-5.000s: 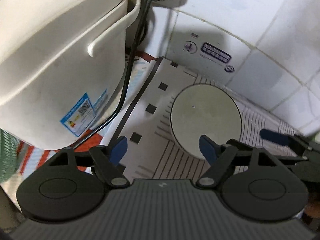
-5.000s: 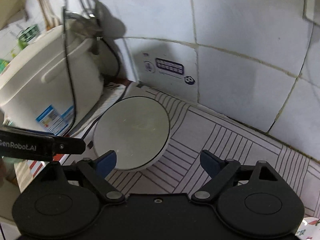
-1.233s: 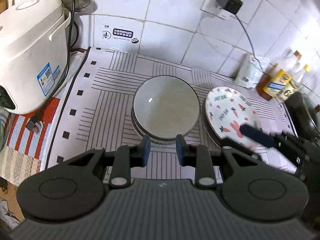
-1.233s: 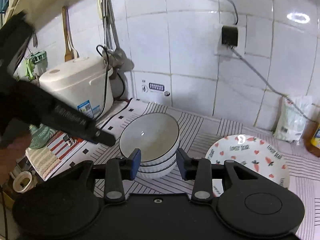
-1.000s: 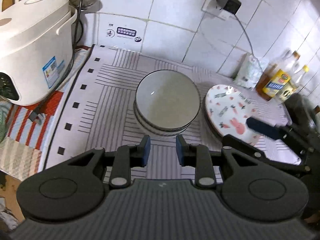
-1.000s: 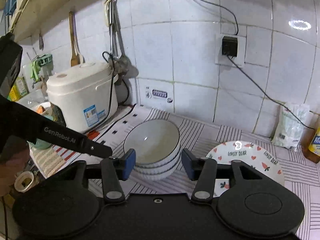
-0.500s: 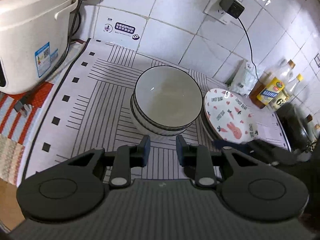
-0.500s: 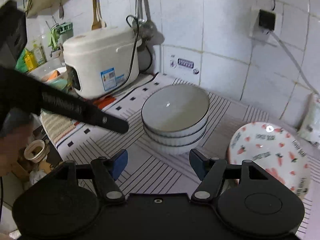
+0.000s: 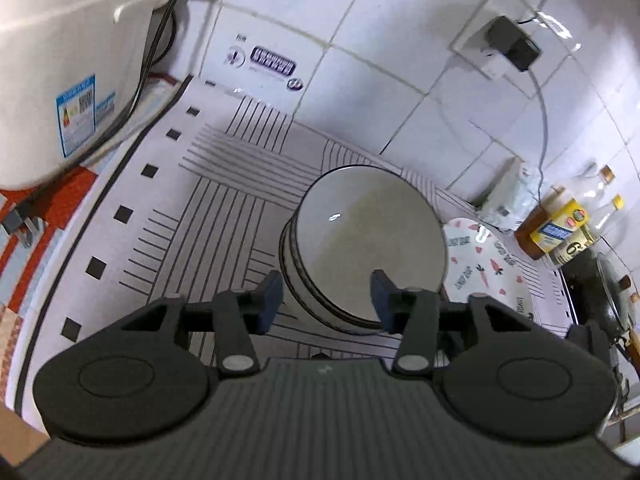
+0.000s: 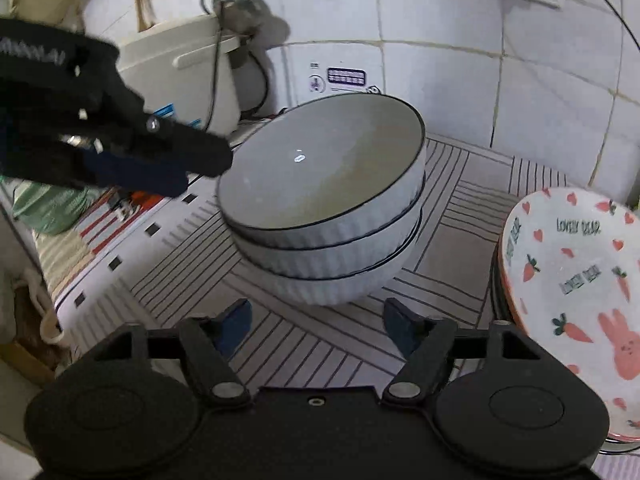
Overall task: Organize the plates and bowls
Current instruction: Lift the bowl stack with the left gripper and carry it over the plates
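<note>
Three stacked white ribbed bowls [image 9: 366, 248] [image 10: 324, 200] with dark rims stand on the striped mat [image 9: 224, 216]. To their right lies a plate [image 9: 488, 264] [image 10: 576, 280] printed with carrots and a rabbit, on top of other plates. My left gripper [image 9: 326, 296] hovers at the stack's near left side with its jaws opening; the stack's near edge shows between its fingers, and the pads do not press on it. In the right wrist view the left gripper [image 10: 196, 166] points at the top bowl's left rim. My right gripper [image 10: 318, 320] is in front of the stack, jaws opening wide, nothing between them.
A white rice cooker [image 9: 60, 60] [image 10: 180, 64] with a black cord stands at the back left by the tiled wall. Oil bottles [image 9: 560, 228], a plastic bag [image 9: 508, 200] and a dark pan [image 9: 612, 280] crowd the right end. A charger [image 9: 514, 44] sits in the wall socket.
Both grippers have come down and closer to the bowl stack. Their jaws, nearly shut a second ago, now stand much wider apart.
</note>
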Tool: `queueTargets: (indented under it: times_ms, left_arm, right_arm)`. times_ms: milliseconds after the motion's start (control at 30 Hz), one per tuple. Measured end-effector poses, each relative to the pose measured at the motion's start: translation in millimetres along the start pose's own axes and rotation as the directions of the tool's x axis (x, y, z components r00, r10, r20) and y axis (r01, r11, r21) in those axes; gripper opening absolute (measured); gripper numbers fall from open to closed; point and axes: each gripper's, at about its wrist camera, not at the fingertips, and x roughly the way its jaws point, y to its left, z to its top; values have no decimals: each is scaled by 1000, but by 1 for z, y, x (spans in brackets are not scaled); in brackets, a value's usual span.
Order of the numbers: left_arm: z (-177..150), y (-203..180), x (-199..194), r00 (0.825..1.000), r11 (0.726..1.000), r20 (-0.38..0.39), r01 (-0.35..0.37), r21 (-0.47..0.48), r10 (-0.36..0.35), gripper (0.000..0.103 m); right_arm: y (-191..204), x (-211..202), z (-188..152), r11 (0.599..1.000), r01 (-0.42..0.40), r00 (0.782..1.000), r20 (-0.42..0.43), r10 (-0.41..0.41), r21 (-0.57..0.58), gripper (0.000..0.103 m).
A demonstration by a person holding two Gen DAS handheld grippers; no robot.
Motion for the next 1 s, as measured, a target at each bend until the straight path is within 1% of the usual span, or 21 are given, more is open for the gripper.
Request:
queueTargets:
  times_ms: [67, 100, 167, 300, 367, 433, 533, 633, 733, 800, 833, 900, 1000]
  left_arm:
    - [3, 3, 12, 997, 999, -56, 45, 16, -44, 50]
    - [3, 4, 16, 996, 998, -69, 52, 22, -50, 50]
    - [4, 7, 22, 997, 998, -64, 53, 22, -52, 50]
    - [6, 11, 35, 995, 998, -83, 56, 2, -55, 51]
    - [7, 11, 38, 995, 999, -80, 52, 11, -51, 51]
    - [9, 11, 44, 994, 998, -94, 52, 18, -51, 51]
    - [10, 14, 52, 993, 998, -101, 56, 17, -54, 51]
    - [10, 17, 59, 992, 998, -110, 69, 14, -67, 51]
    - [8, 21, 67, 989, 997, -125, 75, 3, -74, 46]
    - [8, 23, 69, 988, 997, -132, 82, 7, -80, 45]
    - [9, 25, 70, 987, 996, -136, 88, 2, -87, 44]
    - [12, 32, 70, 984, 994, -144, 101, -48, -107, 40]
    - [14, 38, 72, 981, 989, -148, 110, -100, -124, 39]
  right_arm:
    - [-2, 5, 0, 1000, 2, 1000, 21, -2, 17, 93]
    - [-2, 6, -1, 1000, -10, 1000, 25, 10, 11, 93]
    - [0, 9, 0, 1000, -11, 1000, 22, 12, -12, 93]
    - [-1, 14, 0, 999, 40, 997, 66, -39, -13, 93]
    - [-2, 18, 1, 999, 33, 997, 75, -33, -5, 93]
    - [-1, 21, 3, 999, 34, 997, 73, -33, -17, 94]
    - [3, 26, 6, 998, 49, 995, 84, -46, -35, 97]
    - [1, 31, 7, 999, 42, 995, 88, -39, -30, 99]
    - [-1, 34, 8, 999, 32, 995, 90, -30, -20, 100]
    - [-1, 35, 8, 999, 28, 996, 88, -26, -23, 100]
    - [-2, 34, 6, 999, 23, 996, 86, -21, -24, 100]
    - [-4, 36, 7, 999, 13, 997, 77, -11, -30, 101]
    - [-7, 40, 10, 999, -8, 998, 67, 10, -34, 101]
